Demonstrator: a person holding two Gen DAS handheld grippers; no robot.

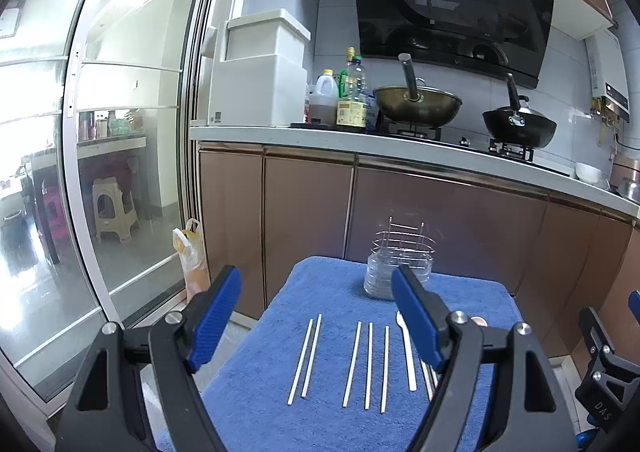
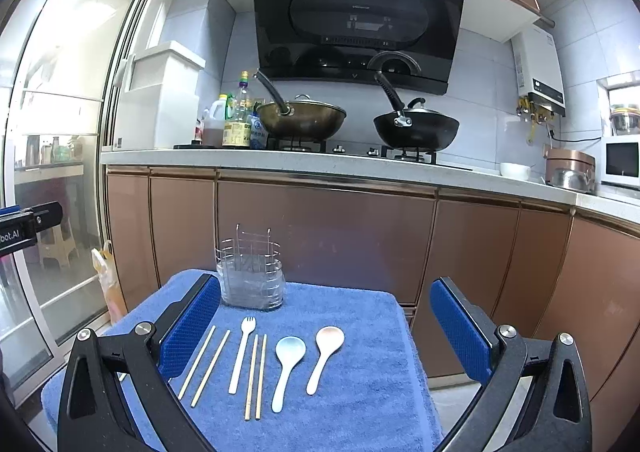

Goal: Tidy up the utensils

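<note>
A blue towel (image 1: 280, 420) (image 2: 360, 392) covers a small table. On it lie several pale chopsticks (image 1: 356, 364) (image 2: 204, 366), a white fork (image 1: 408, 356) (image 2: 240, 356), a pale blue spoon (image 2: 286, 366) and a pinkish spoon (image 2: 326, 352). A wire utensil holder (image 1: 400, 264) (image 2: 252, 276) with a clear base stands at the towel's far edge. My left gripper (image 1: 316, 316) is open above the chopsticks. My right gripper (image 2: 326, 324) is open above the spoons. Both are empty.
Brown kitchen cabinets (image 2: 320, 232) stand behind the table, with a counter holding two woks (image 2: 416, 127), bottles (image 2: 236, 119) and a white container (image 1: 256, 75). A glass sliding door (image 1: 100, 131) is on the left, with a plastic bag (image 1: 190, 256) on the floor.
</note>
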